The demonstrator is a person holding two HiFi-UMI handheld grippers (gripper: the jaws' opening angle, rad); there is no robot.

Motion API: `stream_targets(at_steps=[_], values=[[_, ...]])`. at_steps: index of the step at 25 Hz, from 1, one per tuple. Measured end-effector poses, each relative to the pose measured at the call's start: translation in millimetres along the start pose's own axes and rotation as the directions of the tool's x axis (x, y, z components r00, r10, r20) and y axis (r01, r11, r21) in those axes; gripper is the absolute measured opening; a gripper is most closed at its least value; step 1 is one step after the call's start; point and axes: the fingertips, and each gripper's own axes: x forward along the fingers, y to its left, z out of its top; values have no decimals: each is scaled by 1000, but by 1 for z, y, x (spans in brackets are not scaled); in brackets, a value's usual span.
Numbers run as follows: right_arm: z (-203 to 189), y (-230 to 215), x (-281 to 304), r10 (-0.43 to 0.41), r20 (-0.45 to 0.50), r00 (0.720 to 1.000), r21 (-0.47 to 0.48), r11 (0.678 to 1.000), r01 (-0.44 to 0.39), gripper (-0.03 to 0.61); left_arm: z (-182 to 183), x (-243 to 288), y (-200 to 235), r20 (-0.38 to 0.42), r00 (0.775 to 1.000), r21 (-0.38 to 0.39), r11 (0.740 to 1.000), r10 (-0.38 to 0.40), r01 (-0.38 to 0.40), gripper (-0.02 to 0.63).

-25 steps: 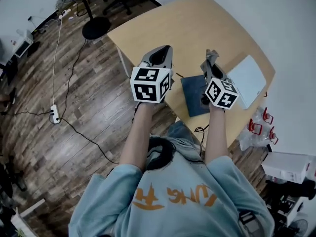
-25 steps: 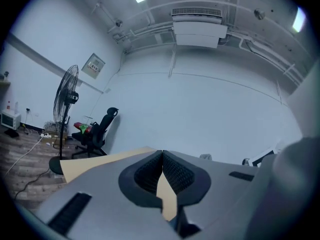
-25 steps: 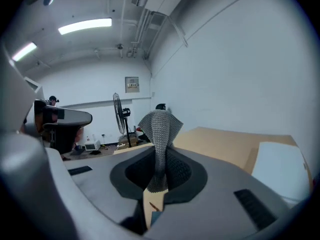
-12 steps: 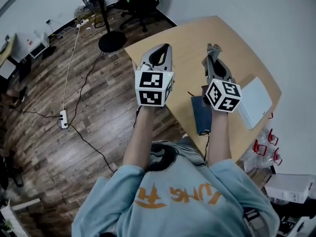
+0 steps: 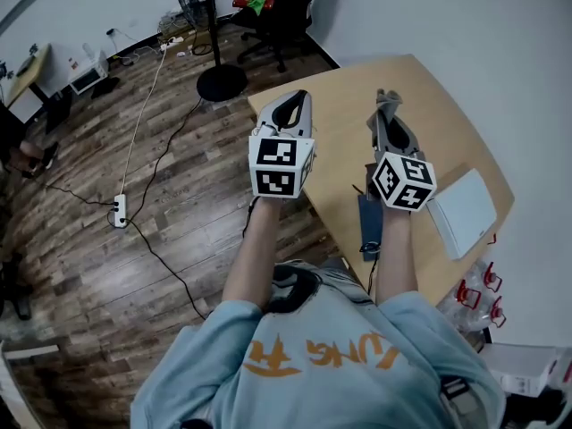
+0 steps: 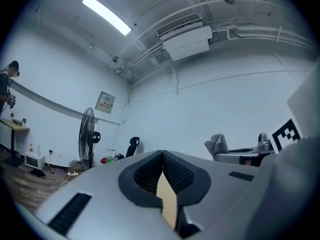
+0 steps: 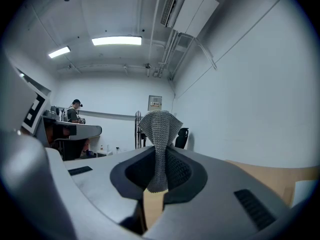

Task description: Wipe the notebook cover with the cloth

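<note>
Both grippers are raised above the wooden table (image 5: 420, 96), jaws pointing away from me. My right gripper (image 5: 385, 107) is shut on a grey knitted cloth (image 7: 160, 129), which sticks up from between its jaws (image 5: 386, 99). My left gripper (image 5: 291, 105) is shut with nothing in it; its pads (image 6: 172, 171) meet in the left gripper view. The dark blue notebook (image 5: 369, 223) lies on the table's near edge, below the right gripper's marker cube, and only a narrow strip of it shows. The cloth (image 6: 218, 145) also shows at the right of the left gripper view.
A white flat pad (image 5: 465, 211) lies on the table right of the notebook. Red-handled items (image 5: 471, 297) sit past the table's right corner. On the wooden floor are a fan base (image 5: 222, 82), an office chair (image 5: 279, 7) and a power strip (image 5: 119, 211). A person (image 7: 75, 111) stands far off.
The head view has swung, so the table now sits further right and the notebook shows as a thinner strip. Both grippers stay raised and shut, the cloth still in the right one.
</note>
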Motion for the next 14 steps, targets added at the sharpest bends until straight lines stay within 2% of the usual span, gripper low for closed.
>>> stream_targets(at_steps=[8,14], values=[[-1,20,10,56,39,998,22,998,-57,29,-9,-5,22,-8,999,-3,999,38,-38,17],[0,30,17,69,42,997,14,997,-70,29,-9,-8,35,-3,998,-3,998,64,-64,17]])
